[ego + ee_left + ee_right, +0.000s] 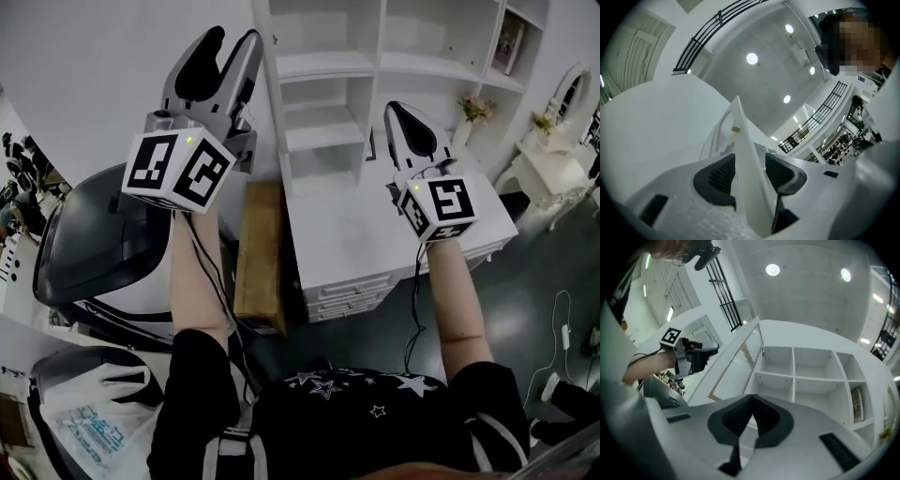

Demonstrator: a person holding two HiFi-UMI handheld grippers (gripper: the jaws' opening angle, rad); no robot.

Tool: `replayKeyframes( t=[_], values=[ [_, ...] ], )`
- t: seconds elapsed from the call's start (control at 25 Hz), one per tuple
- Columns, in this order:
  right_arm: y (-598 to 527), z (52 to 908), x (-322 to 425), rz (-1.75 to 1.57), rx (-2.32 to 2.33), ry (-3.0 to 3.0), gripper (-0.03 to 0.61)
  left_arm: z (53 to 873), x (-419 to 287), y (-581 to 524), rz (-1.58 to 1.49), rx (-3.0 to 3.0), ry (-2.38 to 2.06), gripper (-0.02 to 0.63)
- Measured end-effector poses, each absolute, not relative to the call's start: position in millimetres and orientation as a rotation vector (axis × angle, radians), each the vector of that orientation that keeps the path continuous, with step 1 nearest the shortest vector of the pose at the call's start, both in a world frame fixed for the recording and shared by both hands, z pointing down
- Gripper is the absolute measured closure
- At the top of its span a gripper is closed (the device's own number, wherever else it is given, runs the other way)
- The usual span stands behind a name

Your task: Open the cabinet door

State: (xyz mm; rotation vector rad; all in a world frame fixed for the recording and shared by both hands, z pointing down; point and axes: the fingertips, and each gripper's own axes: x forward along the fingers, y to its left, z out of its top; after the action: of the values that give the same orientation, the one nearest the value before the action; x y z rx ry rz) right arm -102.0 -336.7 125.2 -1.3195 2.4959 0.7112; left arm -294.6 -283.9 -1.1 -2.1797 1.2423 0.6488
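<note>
Above the white bench (356, 239), the cabinet door (743, 140) stands swung open, away from the white shelves (323, 64). The left hand-held gripper (232, 42) has its jaws apart, straddling the door's free edge (a gap shows beside the right pad). The right hand-held gripper (753, 399) points at the shelves, jaws together, holding nothing.

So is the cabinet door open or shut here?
Open: the cabinet door stands swung out from the shelves, compartments exposed; left tongs straddle its edge.
</note>
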Motion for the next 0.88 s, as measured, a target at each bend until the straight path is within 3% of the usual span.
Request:
replayKeyframes(
  t=[0.6,0.88],
  values=[
    [-238.6,180.9,-6.4,0.647,-1.525,2.424,0.572,175.2,-230.1,-224.9,0.401,-2.331,1.434,0.414],
    [-196.0,217.7,15.0,0.576,-1.540,2.489,0.572,229.4,-193.0,-190.1,0.352,-2.400,1.496,0.463]
  ],
)
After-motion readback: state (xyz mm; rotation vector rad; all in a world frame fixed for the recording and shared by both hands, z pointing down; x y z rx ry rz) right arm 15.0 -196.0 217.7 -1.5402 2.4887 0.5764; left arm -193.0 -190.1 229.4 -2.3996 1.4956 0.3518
